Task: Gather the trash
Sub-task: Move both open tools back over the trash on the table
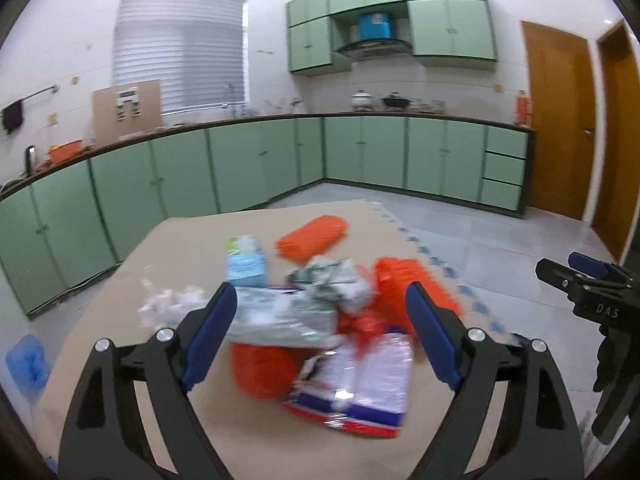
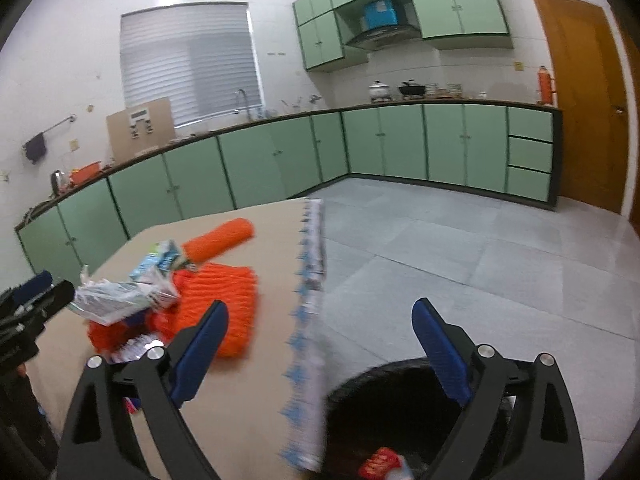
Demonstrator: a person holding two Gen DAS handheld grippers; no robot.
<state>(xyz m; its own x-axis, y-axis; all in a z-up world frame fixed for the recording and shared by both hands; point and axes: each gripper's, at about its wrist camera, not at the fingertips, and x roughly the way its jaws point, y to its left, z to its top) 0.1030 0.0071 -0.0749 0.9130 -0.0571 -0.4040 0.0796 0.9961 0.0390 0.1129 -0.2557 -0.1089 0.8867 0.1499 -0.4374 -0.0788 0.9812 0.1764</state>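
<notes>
Just ahead of the left gripper's (image 1: 320, 332) wide jaws, trash pile (image 1: 320, 320).

A kitchen with white tiled walls (image 2: 80, 40), pale green base cabinets (image 1: 248, 168) running round the corner, matching wall cupboards (image 2: 460, 4), a window with closed blinds (image 1: 180, 48), grey floor tiles (image 2: 480, 260) and what looks like two wooden doors (image 1: 556, 120), edges distorted.

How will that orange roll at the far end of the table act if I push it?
The orange roll looks cylindrical and lies on its side on the table, so it will probably roll. Its ribbed, mesh-like surface suggests something light and soft, likely squashing under a gripper.
</notes>
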